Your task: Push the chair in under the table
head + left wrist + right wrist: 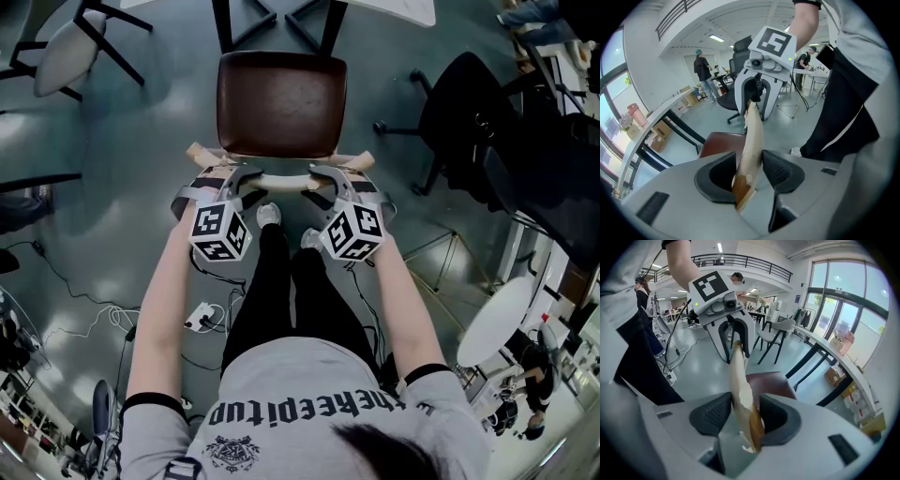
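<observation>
Jaws of the left gripper [242,185] and right gripper [322,185] pinch the chair backrest [281,179]. The seat [281,103] faces the desk [384,9].

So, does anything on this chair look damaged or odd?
Yes: the backrest looks chipped near both ends, with darker brown patches and ragged edges inside the left tool and the right tool. Nothing else stands out.

The person wears a grey T-shirt [309,394] with black-edged short sleeves and black lettering, black trousers [281,300] and pale shoes [269,215]. The left gripper [242,180] and right gripper [323,180] are grey shells with dark ribbed pads [780,171], each bearing a white cube [220,234] of black square markers.
</observation>
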{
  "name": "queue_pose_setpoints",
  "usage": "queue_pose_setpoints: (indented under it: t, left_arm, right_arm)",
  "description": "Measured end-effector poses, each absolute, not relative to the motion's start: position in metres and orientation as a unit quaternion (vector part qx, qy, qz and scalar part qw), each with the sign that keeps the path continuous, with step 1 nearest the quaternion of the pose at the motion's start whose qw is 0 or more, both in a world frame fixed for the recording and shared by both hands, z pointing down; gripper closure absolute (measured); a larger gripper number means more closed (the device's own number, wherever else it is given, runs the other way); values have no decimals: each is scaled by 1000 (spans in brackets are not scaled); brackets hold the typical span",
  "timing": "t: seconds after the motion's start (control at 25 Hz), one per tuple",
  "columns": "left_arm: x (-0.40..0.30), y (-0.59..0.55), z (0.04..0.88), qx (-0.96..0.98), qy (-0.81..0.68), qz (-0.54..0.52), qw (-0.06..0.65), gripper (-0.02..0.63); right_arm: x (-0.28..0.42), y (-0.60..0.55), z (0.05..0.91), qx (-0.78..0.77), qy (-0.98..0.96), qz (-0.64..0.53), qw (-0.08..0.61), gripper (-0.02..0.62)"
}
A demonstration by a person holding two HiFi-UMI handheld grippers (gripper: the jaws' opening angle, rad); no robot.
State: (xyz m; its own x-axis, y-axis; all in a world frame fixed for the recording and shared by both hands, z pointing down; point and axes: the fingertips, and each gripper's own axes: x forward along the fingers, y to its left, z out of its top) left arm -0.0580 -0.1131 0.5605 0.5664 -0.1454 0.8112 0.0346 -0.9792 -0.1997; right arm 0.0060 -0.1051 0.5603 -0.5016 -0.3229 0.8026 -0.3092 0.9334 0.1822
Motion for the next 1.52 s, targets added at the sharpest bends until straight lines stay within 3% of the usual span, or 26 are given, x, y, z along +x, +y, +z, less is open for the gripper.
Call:
queue_pose_setpoints:
  t: [1.52]
  left_arm:
    - [-75,-200,559,-887,18,-446,123,416]
  right_arm:
    - [-13,-189,563,220,-854,-10,471,391]
